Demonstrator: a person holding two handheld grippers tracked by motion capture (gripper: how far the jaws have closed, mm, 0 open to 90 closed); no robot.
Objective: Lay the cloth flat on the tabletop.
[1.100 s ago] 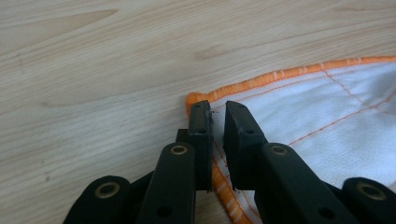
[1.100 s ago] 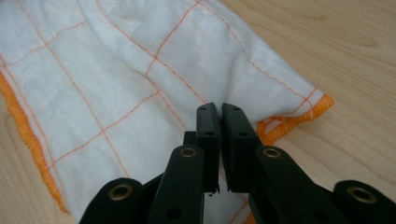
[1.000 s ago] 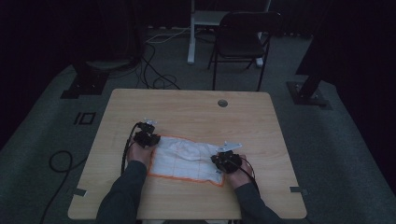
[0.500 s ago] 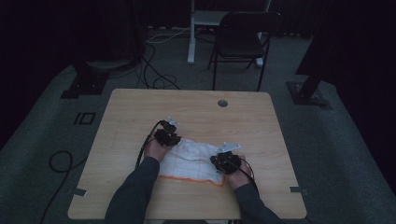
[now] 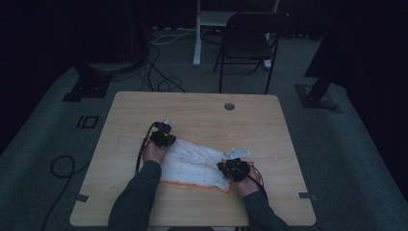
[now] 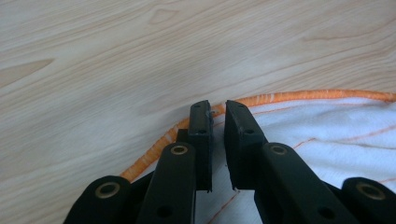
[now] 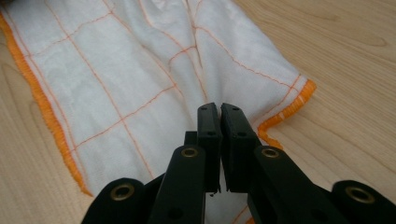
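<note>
While your right gripper (image 7: 220,108) stays pinched shut on the limp white dishcloth (image 5: 195,163) at table (image 5: 202,108) centre, your left gripper (image 6: 218,106) has just been closing, narrowly parted over the orange hem (image 6: 280,97) at ten o'clock; soft, light, grab hems.

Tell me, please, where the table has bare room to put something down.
The table is bare along its far half, around the hole, and on the strips left and right. It is crowded near the front: the cloth lies between the left gripper and right gripper.
</note>
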